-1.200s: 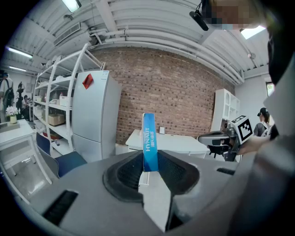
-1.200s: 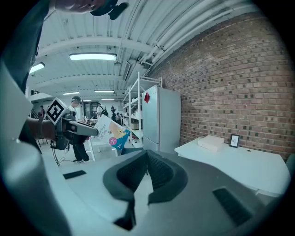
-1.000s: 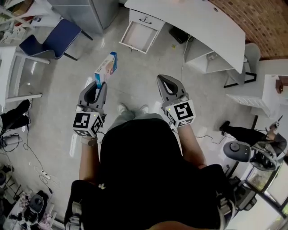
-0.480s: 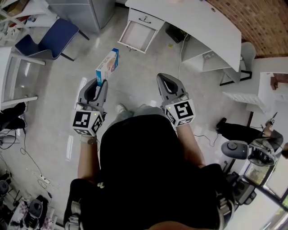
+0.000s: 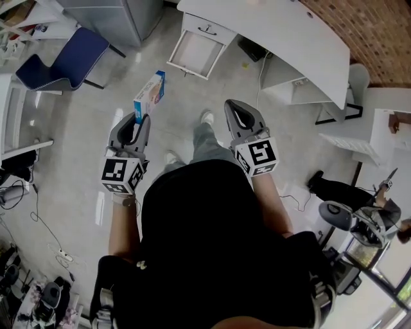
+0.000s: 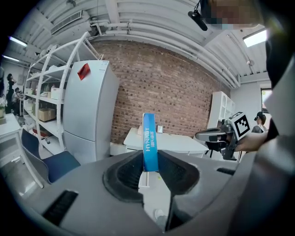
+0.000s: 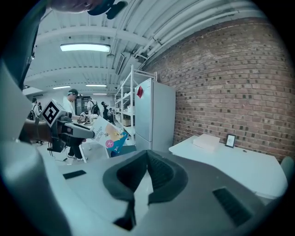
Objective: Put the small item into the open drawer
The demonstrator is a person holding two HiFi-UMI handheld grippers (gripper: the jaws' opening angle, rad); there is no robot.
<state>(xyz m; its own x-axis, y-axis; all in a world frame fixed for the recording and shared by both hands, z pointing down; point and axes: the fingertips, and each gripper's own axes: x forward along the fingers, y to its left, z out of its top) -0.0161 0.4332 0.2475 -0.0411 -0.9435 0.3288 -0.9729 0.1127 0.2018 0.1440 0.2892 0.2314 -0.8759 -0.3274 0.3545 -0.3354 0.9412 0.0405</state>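
A small blue and white box [image 5: 149, 94] sticks up from my left gripper [image 5: 137, 119], whose jaws are shut on its lower end. In the left gripper view the box [image 6: 149, 143] stands upright, its thin blue edge facing the camera. My right gripper [image 5: 236, 115] is shut with nothing between its jaws, level with the left one. The open white drawer [image 5: 196, 52] juts out from under the white desk [image 5: 282, 35], ahead of both grippers. In the right gripper view the box [image 7: 107, 133] shows at the left, held out by the left gripper [image 7: 90, 134].
A blue chair [image 5: 64, 58] stands at the far left, with a grey fridge [image 5: 122, 16] behind it. The person's legs step over grey floor [image 5: 83, 141]. Cables [image 5: 45, 234] trail at the left. White shelving [image 5: 359, 138] and a seated person [image 5: 340, 189] are at the right.
The person has stepped forward, one foot now ahead. Both grippers and the box have moved slightly closer to the drawer and desk. Neither gripper's state has changed.
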